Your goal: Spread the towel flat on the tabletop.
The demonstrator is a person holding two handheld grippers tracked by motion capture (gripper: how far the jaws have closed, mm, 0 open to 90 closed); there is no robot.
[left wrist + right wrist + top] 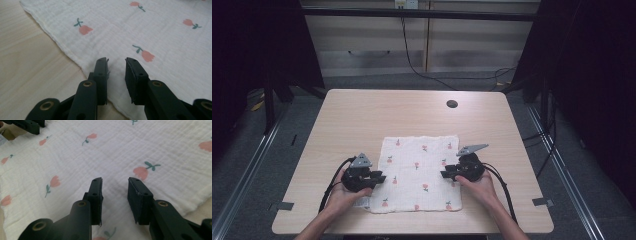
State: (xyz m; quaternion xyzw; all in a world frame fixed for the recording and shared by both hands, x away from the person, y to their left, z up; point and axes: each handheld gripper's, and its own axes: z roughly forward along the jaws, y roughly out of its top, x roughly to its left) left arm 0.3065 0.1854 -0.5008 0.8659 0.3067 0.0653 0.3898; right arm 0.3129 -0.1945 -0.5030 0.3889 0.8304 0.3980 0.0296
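Left gripper (pixel 381 178): lower left of centre in the high view, jaws spread, at the cloth's left edge.
Cloth (pixel 422 170): flat on the table (pixel 362 115), centre-low, between both grippers.
Right gripper (pixel 446 175): lower right of centre, jaws spread over the cloth's right edge; contact seems absent.

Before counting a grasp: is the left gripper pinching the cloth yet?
Cannot tell. In the left gripper view the left gripper has open jaws over the cloth edge; contact is unclear.
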